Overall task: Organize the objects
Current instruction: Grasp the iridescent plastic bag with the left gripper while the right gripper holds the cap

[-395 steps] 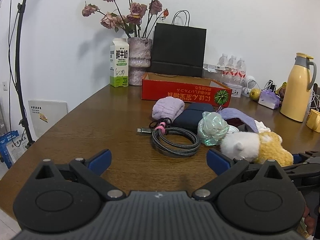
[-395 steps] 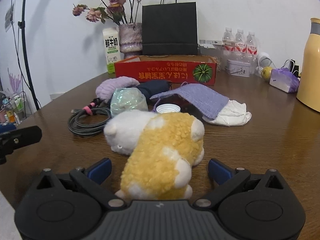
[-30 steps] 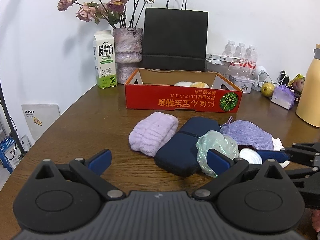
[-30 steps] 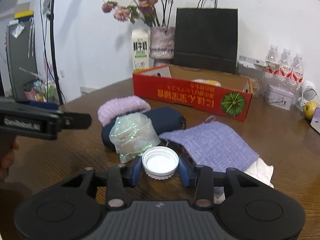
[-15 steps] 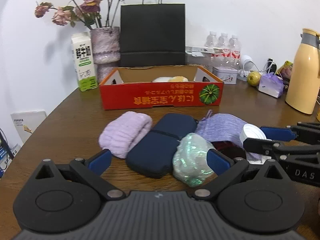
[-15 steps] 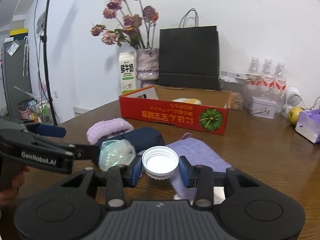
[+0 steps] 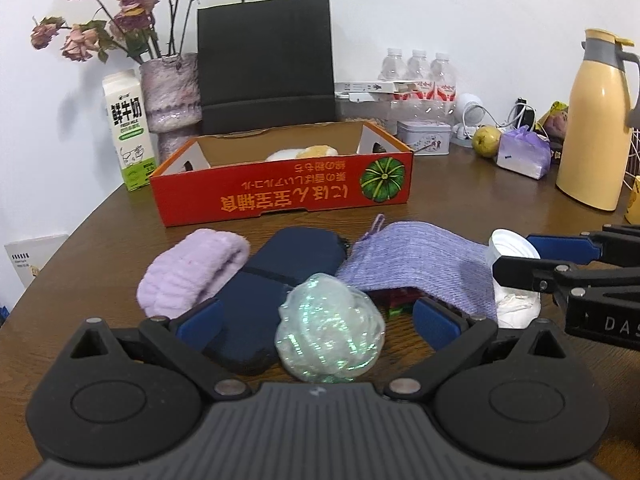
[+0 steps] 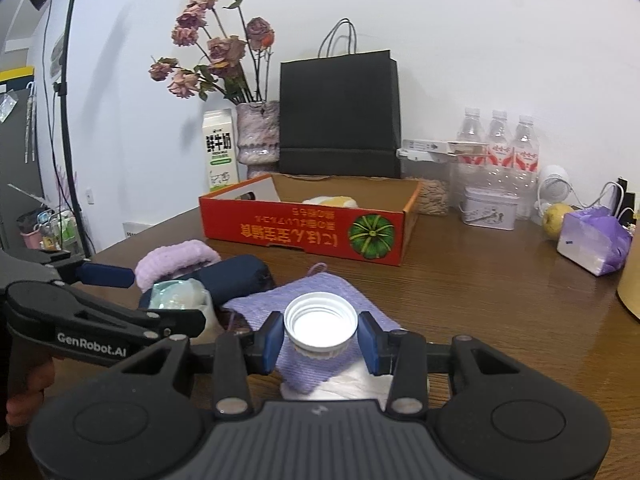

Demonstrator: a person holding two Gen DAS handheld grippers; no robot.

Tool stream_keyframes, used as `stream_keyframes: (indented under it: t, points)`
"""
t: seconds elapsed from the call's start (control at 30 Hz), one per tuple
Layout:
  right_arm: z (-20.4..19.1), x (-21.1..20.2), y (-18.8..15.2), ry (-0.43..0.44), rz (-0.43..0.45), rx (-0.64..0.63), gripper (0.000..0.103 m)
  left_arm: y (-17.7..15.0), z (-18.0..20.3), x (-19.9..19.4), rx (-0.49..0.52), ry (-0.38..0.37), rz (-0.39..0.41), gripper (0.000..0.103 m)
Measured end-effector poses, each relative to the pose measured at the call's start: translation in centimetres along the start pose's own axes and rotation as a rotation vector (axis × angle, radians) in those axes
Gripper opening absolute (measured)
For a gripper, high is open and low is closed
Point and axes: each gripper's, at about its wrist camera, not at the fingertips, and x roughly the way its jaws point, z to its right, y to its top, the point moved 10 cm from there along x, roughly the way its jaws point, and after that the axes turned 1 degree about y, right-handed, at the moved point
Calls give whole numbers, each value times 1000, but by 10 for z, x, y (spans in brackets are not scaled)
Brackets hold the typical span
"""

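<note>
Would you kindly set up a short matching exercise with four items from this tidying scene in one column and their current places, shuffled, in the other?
Items:
1. white cap
2. plush toy
3. iridescent ball
4. milk carton

Places:
A. inside the red box
B. between the open left gripper fingers
C. clamped in the right gripper
D. left of the vase

Pairs: 1-C, 2-A, 3-B, 4-D

I was working in what looked like a lived-in home room. Ahead of my claws a brown wooden table (image 7: 472,196) stood against a plain white wall, crowded with a vase of dried roses (image 7: 170,92), a milk carton (image 7: 128,132), a black paper bag (image 7: 266,62), water bottles (image 8: 498,148) and, far right, a yellow thermos jug (image 7: 592,128).
</note>
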Motion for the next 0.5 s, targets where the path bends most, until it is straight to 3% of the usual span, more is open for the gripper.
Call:
stream_keyframes:
  t: [0.2, 0.37, 0.5]
  points:
    - [5, -1, -2, 0, -4, 1, 39, -2, 8, 7, 20, 13, -12, 100]
    - [6, -1, -3, 4, -8, 2, 39, -5, 14, 11, 22, -3, -20, 81]
    - [5, -1, -3, 3, -7, 2, 39, -8, 19, 14, 29, -4, -27, 77]
